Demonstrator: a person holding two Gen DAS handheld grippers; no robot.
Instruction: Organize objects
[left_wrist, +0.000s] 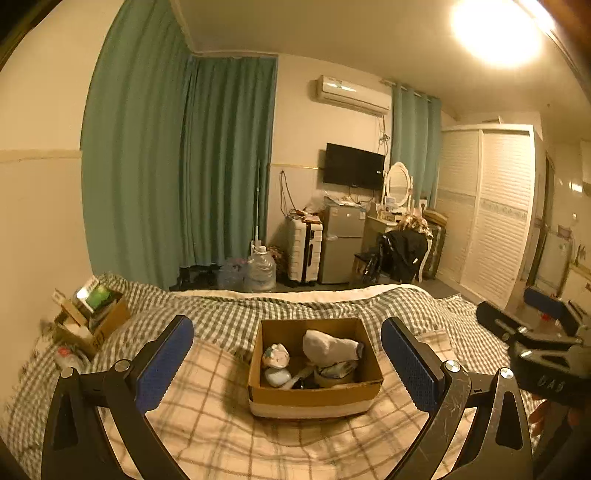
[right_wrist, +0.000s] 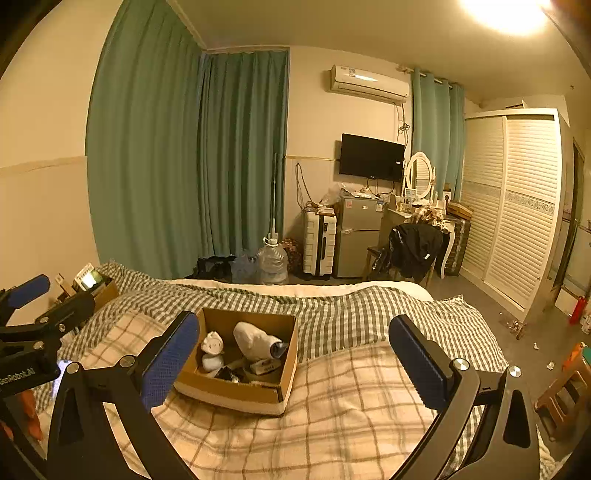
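An open cardboard box (left_wrist: 314, 395) sits on the checked bedspread, straight ahead in the left wrist view and left of centre in the right wrist view (right_wrist: 236, 393). Inside lie a white rolled cloth (left_wrist: 328, 345), a small white figure (left_wrist: 275, 356), a roll of tape (left_wrist: 334, 374) and other small items. My left gripper (left_wrist: 288, 363) is open and empty, held above the bed with the box between its blue pads. My right gripper (right_wrist: 295, 363) is open and empty, to the right of the box; it also shows in the left wrist view (left_wrist: 532, 317).
A second cardboard box (left_wrist: 92, 317) full of items stands at the bed's left edge by the wall. Beyond the bed are a water jug (left_wrist: 260, 271), a suitcase (left_wrist: 304, 253), a small fridge (left_wrist: 341, 243), a chair with a dark jacket (left_wrist: 404, 254) and a wardrobe (left_wrist: 487, 218).
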